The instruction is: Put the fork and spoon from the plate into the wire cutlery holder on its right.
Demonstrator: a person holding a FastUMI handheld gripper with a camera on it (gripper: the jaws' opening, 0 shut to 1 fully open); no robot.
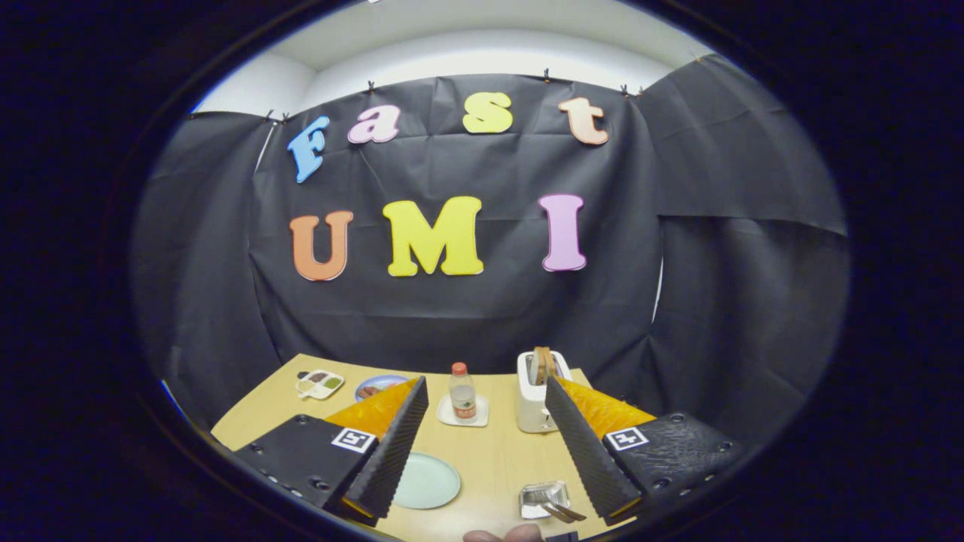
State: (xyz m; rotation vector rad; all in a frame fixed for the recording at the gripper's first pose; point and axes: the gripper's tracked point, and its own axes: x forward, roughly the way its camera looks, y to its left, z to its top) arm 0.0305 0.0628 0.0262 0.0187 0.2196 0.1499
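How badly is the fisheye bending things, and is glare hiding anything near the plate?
Gripper view: strong fisheye bowing curves the table edges; lighting is even and soft, the plate matte and readable; bright glare sits on the wire cutlery holder; the hand-held gripper is open, fingers sharp, distant items small but legible.

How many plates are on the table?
2: a green plate between the open gripper's fingers, and a patterned plate beyond the left finger. The fingers may hide others.
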